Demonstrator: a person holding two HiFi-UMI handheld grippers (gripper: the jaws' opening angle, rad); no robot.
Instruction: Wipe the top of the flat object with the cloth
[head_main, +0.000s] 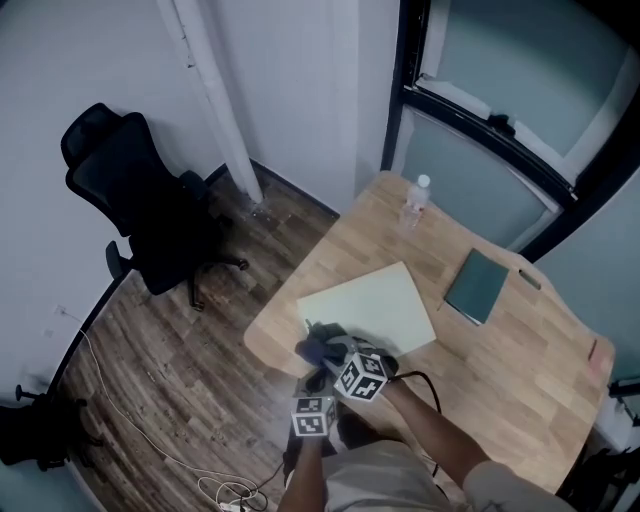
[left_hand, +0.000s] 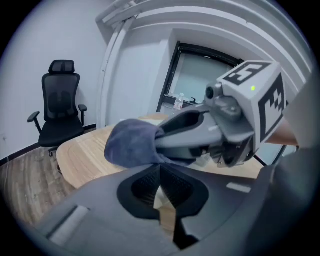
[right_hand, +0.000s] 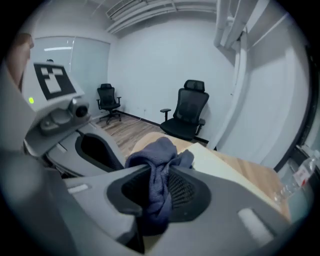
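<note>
A pale yellow flat board lies on the wooden table near its front-left corner. My right gripper is shut on a dark blue cloth, which bunches out past the jaws. In the head view the cloth hangs over the board's near corner. My left gripper sits just behind and beside the right one; its jaws are shut with nothing between them. The left gripper view shows the cloth right in front of its jaws, held by the right gripper.
A dark green book lies right of the board, and a water bottle stands at the table's far edge. A black office chair stands on the wood floor to the left. Cables trail on the floor.
</note>
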